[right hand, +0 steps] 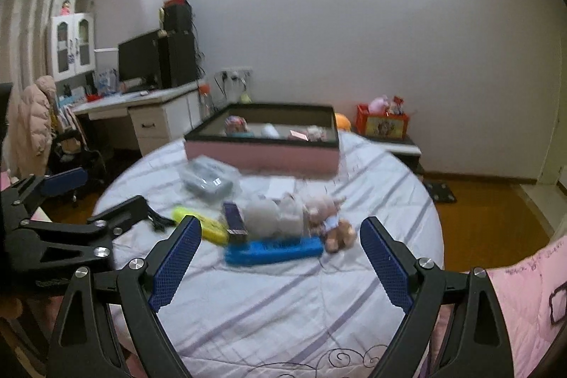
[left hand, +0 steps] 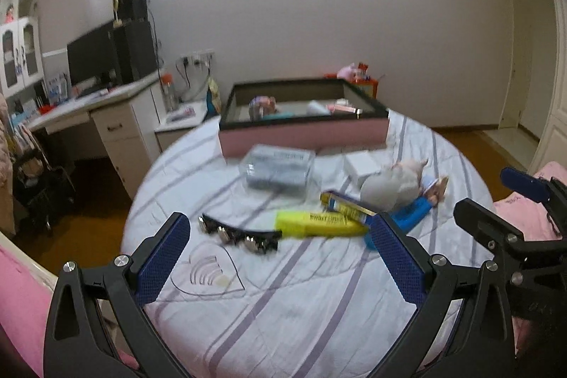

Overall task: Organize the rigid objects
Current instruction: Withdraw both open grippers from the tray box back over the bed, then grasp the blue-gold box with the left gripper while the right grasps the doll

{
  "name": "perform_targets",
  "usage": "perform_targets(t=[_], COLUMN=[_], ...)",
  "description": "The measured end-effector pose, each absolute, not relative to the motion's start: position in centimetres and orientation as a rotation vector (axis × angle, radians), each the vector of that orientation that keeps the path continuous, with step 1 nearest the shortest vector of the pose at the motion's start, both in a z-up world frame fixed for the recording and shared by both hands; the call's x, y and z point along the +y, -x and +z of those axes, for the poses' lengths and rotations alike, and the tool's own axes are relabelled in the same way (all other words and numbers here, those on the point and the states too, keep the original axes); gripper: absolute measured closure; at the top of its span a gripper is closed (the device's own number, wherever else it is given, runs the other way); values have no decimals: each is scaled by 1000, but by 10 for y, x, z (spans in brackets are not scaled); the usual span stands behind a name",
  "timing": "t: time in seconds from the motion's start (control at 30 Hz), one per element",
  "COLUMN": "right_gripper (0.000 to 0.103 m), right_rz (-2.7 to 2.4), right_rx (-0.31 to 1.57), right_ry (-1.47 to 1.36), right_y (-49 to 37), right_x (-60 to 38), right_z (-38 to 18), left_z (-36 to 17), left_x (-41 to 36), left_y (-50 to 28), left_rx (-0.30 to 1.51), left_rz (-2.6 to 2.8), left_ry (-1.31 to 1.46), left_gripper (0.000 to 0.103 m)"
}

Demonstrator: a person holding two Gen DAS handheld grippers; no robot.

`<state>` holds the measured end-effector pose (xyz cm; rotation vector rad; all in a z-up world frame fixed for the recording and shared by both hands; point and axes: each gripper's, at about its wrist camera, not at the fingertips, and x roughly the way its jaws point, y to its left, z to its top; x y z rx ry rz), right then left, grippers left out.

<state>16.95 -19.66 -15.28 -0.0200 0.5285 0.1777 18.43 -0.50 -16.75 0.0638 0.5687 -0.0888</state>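
Left wrist view: the left tool (left hand: 280, 254) hangs over a bed with a white, purple-striped cover (left hand: 301, 307), its blue-padded fingers spread wide and empty.
Between the fingers: a black hair clip with shiny studs (left hand: 239, 234) and a yellow highlighter pen (left hand: 319, 224) lie end to end on the cover.
Behind the pen: a yellow and blue rectangular carton (left hand: 345, 206) rests near a grey and pink plush toy (left hand: 393, 181); a bright blue flat case (left hand: 413, 215) lies just beside them.
Further back: a clear plastic box with grey contents (left hand: 280, 170) and a small white box (left hand: 361, 165) sit in front of a shallow pink tray with a black rim (left hand: 301, 135), which holds several small items.
Right wrist view: the right tool (right hand: 280, 257) is also wide open with nothing between its fingers, above the cover near the blue case.
Background: a white worktop with a dark monitor (left hand: 94, 57) stands against the wall.
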Motion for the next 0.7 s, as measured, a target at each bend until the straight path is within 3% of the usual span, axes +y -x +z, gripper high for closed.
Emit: perform_targets(t=[0.33,0.7], right_gripper=[11,10], right_rz=[149,62], right_rx=[636,677], right_ry=[-40,-86], right_y=[-195,-215], right_x=[-214,-255], right_z=[-185,-198], left_z=[-197,-205], left_x=[4,-68], left_y=[-216,-248], left_rx=[686,720], left_rz=[-74,-200], left_ry=[-25,-109], left_gripper=[0,0])
